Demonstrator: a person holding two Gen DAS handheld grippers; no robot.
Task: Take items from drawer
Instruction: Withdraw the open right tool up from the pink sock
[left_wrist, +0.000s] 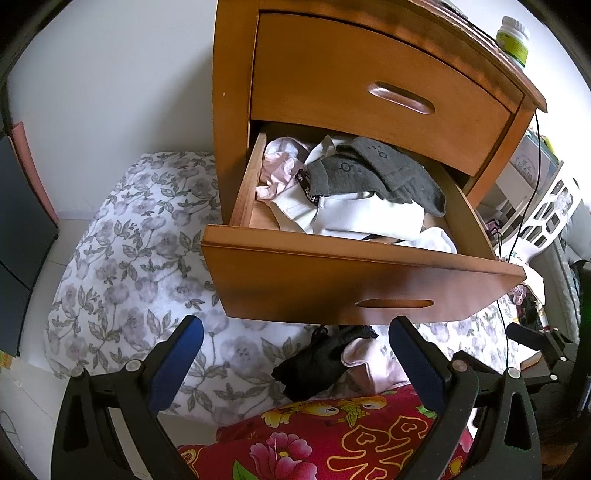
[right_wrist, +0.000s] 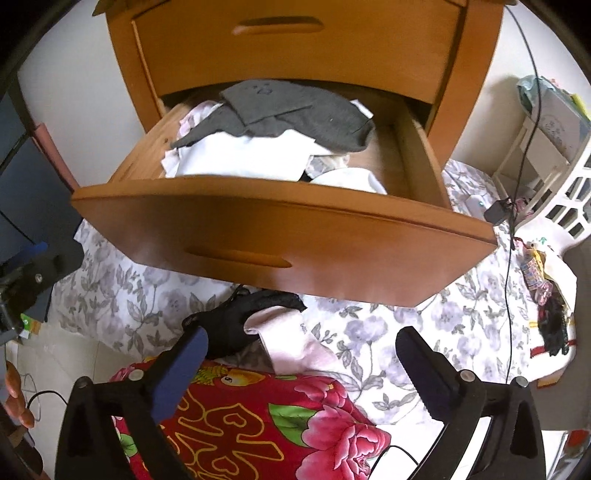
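Both grippers, left gripper (left_wrist: 295, 338) and right gripper (right_wrist: 302, 347), stand released, nothing between pads. Beneath them a black garment (right_wrist: 236, 321) and pink garment (right_wrist: 291, 343) lie on the floral bedding (right_wrist: 406, 332), under the open drawer's (right_wrist: 280, 229) front edge. Grey (right_wrist: 295, 110) and white clothes (right_wrist: 240, 158) fill the drawer.

Drawer (right_wrist: 280, 229) back hidden under upper drawer (right_wrist: 295, 48); bottle (left_wrist: 513, 35) label unreadable; clothes (right_wrist: 258, 147) bottom layers buried.

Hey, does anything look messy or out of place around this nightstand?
Yes. The lower drawer hangs open, its clothes heaped unfolded, with a grey garment on top. Below it, a black garment and a pink one lie crumpled on the floral bedding rather than put away.
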